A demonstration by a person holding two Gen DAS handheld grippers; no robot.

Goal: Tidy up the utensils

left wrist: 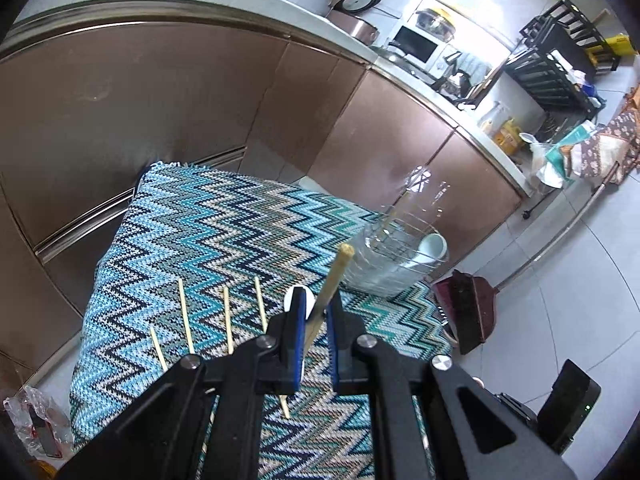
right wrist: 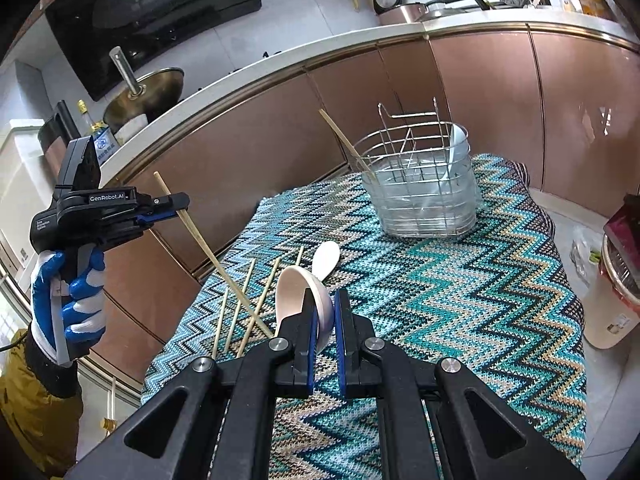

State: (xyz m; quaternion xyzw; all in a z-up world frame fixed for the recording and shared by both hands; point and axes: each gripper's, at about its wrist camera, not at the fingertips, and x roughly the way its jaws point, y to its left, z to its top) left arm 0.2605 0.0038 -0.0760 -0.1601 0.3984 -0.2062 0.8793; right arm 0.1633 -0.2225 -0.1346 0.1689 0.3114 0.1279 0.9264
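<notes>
Bamboo chopstick (right wrist: 208, 254) clamped between the closed jaws of the left gripper (right wrist: 176, 202), lifted clear of the cloth, slanting down toward the table; seen end-on from the left wrist as a pale stick (left wrist: 332, 292) rising between the blue pads. White ceramic spoon (right wrist: 298, 294) pinched at the bowl by the right gripper (right wrist: 323, 312), jaws closed on it, also off the surface. Second white spoon (right wrist: 326, 260) lying flat on the cloth just beyond. Loose chopsticks (right wrist: 256, 300) side by side on the zigzag-patterned cloth (right wrist: 460, 300), left of the spoons. Wire utensil basket (right wrist: 424, 196) standing at the far end of the table, holding one chopstick (right wrist: 346, 142) leaning out at the left and a white spoon (right wrist: 458, 142) at the right. Blue-and-white gloved hand (right wrist: 70, 304) around the left gripper's handle. Copper-coloured cabinets (right wrist: 480, 92) behind.
</notes>
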